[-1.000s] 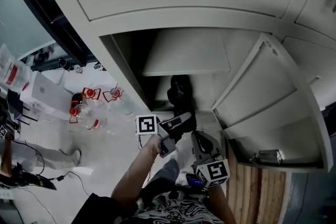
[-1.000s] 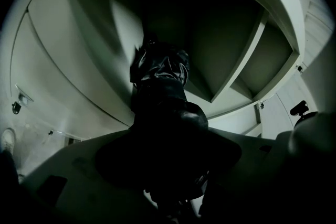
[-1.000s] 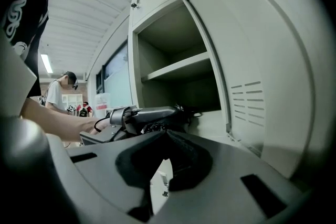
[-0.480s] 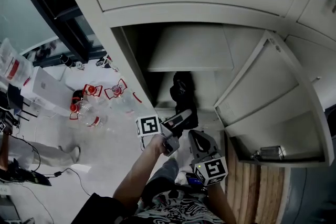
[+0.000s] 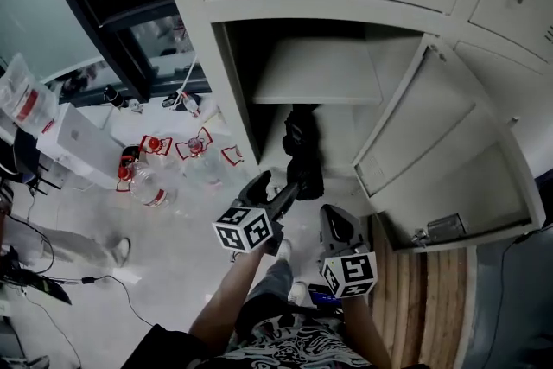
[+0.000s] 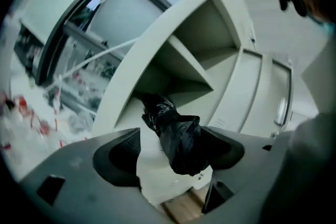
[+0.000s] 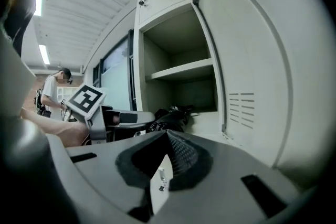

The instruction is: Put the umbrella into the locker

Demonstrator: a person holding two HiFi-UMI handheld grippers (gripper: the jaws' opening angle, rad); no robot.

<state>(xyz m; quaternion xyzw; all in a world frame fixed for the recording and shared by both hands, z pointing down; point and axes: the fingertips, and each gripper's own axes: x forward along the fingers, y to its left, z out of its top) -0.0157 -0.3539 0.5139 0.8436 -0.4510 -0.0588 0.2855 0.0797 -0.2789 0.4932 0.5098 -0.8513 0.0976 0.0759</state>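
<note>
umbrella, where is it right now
In the head view the black umbrella lies at centre on the floor of the open locker, under its shelf, its near end between the jaws of the left tool.

The left gripper [image 5: 283,194] and the right gripper [image 5: 333,217] are made of dark grey moulded plastic with broad, rounded shells. Each is fitted with a white cube [image 5: 244,229] printed with black square markers. Finely ribbed dark pads [image 7: 182,157] are set inside the right jaws. A black-and-white patterned shirt [image 5: 285,347] is worn, and the forearms are left uncovered.
</note>
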